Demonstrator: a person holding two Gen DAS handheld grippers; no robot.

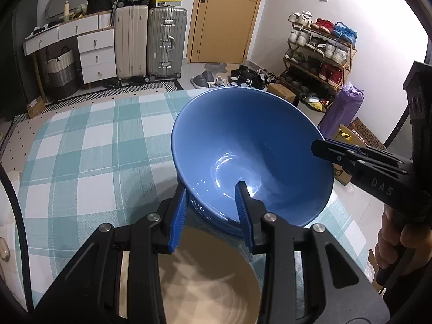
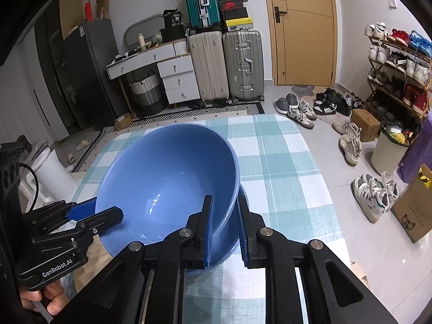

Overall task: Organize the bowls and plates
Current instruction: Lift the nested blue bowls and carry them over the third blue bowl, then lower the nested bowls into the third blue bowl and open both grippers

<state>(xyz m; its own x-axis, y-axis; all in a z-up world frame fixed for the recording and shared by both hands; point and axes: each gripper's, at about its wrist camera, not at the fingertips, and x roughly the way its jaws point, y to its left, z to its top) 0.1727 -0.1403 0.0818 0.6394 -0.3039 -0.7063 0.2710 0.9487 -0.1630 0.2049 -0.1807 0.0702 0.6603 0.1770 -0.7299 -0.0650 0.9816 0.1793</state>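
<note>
Bedroom-type room: suitcases (image 2: pixel 226 64) stacked by a wooden door (image 2: pixel 305 27), white drawer unit (image 2: pixel 172 73), shoe rack (image 1: pixel 318 51) and loose shoes on the floor. Table with teal-and-white checked cloth (image 1: pixel 81 148) in the foreground. Blue bowl (image 1: pixel 251 151) held tilted above the cloth, opening facing the cameras, gripped from both sides. Left gripper (image 1: pixel 213 213) clamped on the bowl's near rim, one blue pad inside, the other outside against the wall. Right gripper (image 2: pixel 224 229) clamped on the opposite rim the same way, wall pinched between its pads. Beige plate (image 1: pixel 205 278) lies on the cloth under the left gripper, just below the bowl; contact between bowl and plate can't be told. A hand (image 1: pixel 397 240) holds the right gripper's handle.
</note>
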